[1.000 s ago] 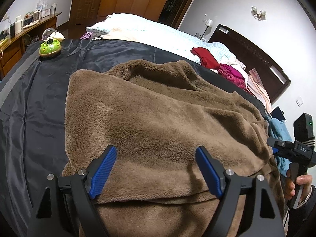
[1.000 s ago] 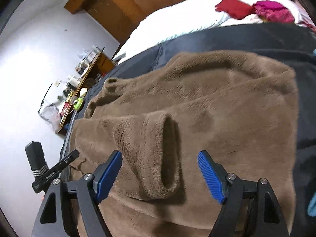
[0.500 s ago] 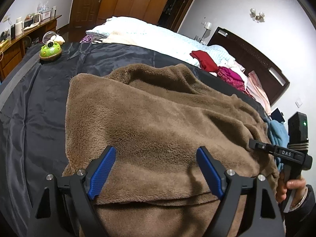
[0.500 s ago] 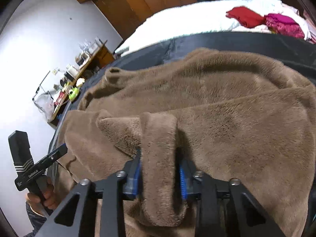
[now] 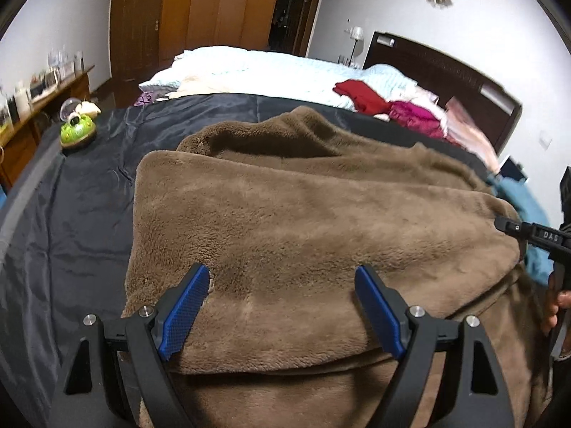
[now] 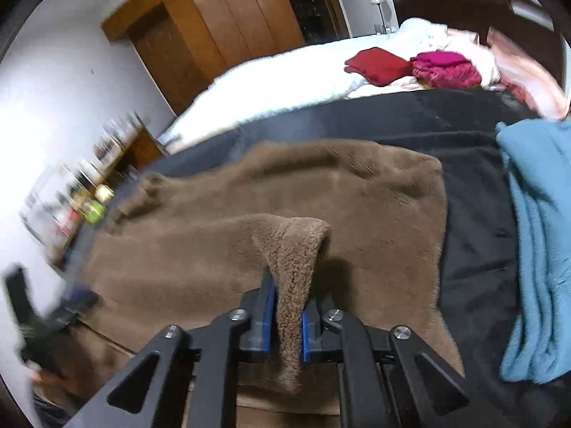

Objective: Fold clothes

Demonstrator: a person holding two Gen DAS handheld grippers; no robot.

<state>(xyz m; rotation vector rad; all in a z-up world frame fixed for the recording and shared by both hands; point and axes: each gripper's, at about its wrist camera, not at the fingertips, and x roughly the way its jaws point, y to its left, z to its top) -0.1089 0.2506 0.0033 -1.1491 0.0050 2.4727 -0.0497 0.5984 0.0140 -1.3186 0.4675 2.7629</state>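
Observation:
A brown fleece garment [image 5: 303,214] lies spread on the dark bed cover [image 5: 71,196]. My left gripper [image 5: 282,306] is open just above the garment's near part, its blue pads apart. My right gripper [image 6: 285,317] is shut on the brown sleeve [image 6: 292,267], a fold of fleece that rises between its pads and hangs lifted over the body of the garment [image 6: 357,192]. The right gripper also shows at the right edge of the left wrist view [image 5: 535,235].
A teal garment [image 6: 535,249] lies right of the brown one. Red [image 5: 360,94] and magenta [image 5: 417,119] clothes lie on the white bedding near the headboard. A green toy [image 5: 76,133] sits at the cover's far left. A cluttered desk [image 5: 43,85] stands left.
My right gripper closed on the sleeve and has lifted it up and towards the right. My left gripper stayed open over the garment.

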